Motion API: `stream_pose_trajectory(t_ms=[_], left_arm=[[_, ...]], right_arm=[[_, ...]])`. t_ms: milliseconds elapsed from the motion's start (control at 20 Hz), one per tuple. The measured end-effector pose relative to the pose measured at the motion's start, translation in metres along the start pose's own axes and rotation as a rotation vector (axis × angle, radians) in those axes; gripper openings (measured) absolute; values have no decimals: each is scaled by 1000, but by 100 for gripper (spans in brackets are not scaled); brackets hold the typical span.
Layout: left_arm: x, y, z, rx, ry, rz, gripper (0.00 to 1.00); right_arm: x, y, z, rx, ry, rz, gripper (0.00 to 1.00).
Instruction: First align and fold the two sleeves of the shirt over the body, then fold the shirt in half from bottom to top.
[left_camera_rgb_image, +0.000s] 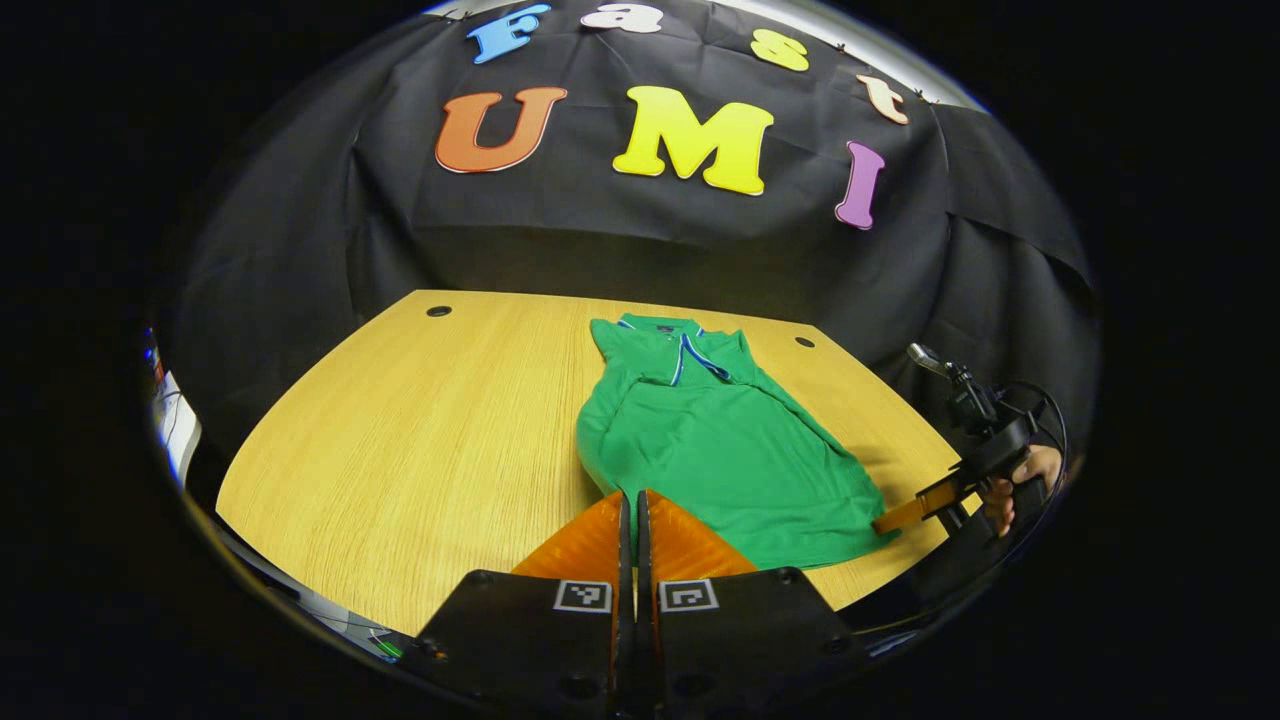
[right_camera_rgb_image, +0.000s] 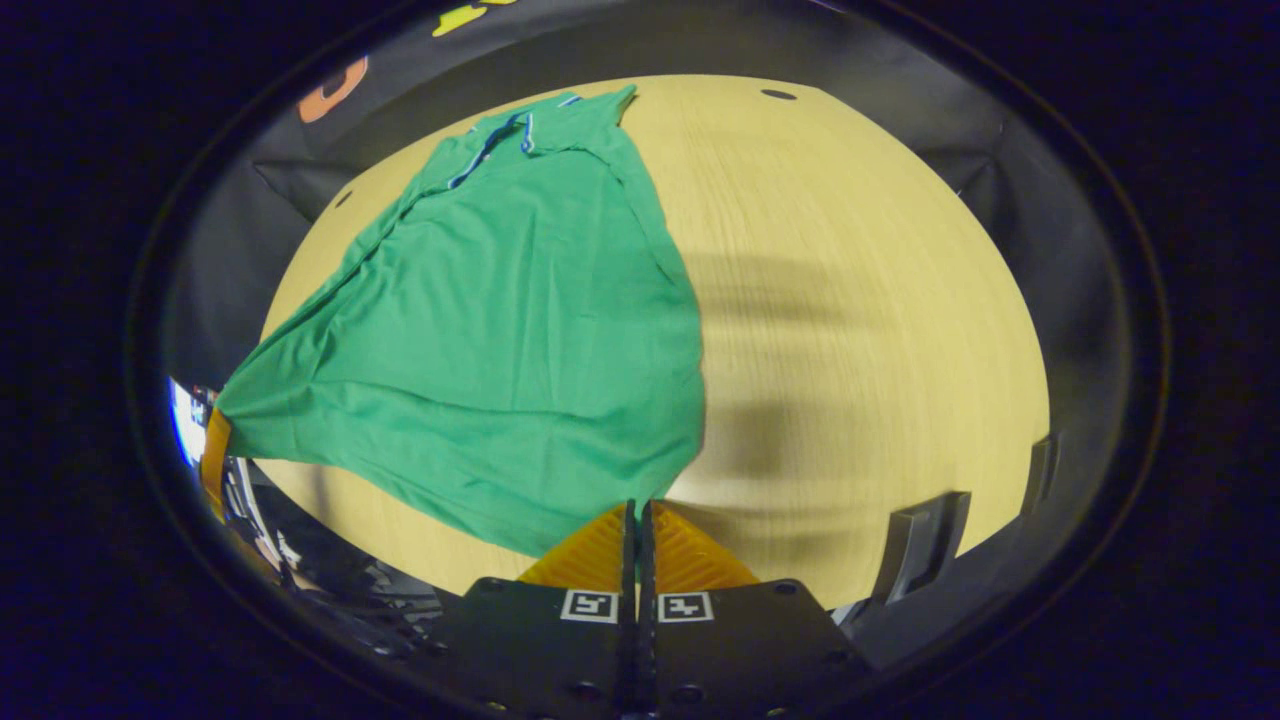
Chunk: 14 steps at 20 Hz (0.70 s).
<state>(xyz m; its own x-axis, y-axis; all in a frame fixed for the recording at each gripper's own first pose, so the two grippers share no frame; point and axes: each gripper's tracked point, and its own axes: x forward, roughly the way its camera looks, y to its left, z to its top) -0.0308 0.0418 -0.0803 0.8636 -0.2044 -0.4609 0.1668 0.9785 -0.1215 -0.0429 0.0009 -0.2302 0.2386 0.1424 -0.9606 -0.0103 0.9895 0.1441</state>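
A pale wood-grain surface (left_camera_rgb_image: 420, 440) stood before the black cloth wall (left_camera_rgb_image: 620, 240). Two small dark round holes (left_camera_rgb_image: 439, 311) sat near its far corners. In the right gripper view, soft shadows (right_camera_rgb_image: 780, 300) lay across the bare wood, and a dark bracket (right_camera_rgb_image: 920, 555) stood at the near edge.

The shirt (left_camera_rgb_image: 715, 440) lies on the bench (left_camera_rgb_image: 420, 430), its collar toward the booth wall and its hem toward the near edge; the left gripper (left_camera_rgb_image: 629, 500) sits at one hem corner, fingers pressed together on the cloth; the right gripper (right_camera_rgb_image: 634, 510) is at the other hem corner, likewise closed on the hem; bare bench lies to either side.
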Motion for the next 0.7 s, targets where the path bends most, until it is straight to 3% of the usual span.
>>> stream_pose_trajectory(t_ms=[200,400,550,700], left_arm=[[3,12,7,-24,-12,29,3],[11,4,40,-28,-93,3,3],[26,1,71,-34,-160,-8,3],[51,2,97,-61,-190,-8,3]], right_arm=[[-17,4,13,38,-66,117,0],[-50,19,41,57,-145,267,0],[-68,26,69,36,-200,303,0],[-82,30,108,12,-279,293,0]])
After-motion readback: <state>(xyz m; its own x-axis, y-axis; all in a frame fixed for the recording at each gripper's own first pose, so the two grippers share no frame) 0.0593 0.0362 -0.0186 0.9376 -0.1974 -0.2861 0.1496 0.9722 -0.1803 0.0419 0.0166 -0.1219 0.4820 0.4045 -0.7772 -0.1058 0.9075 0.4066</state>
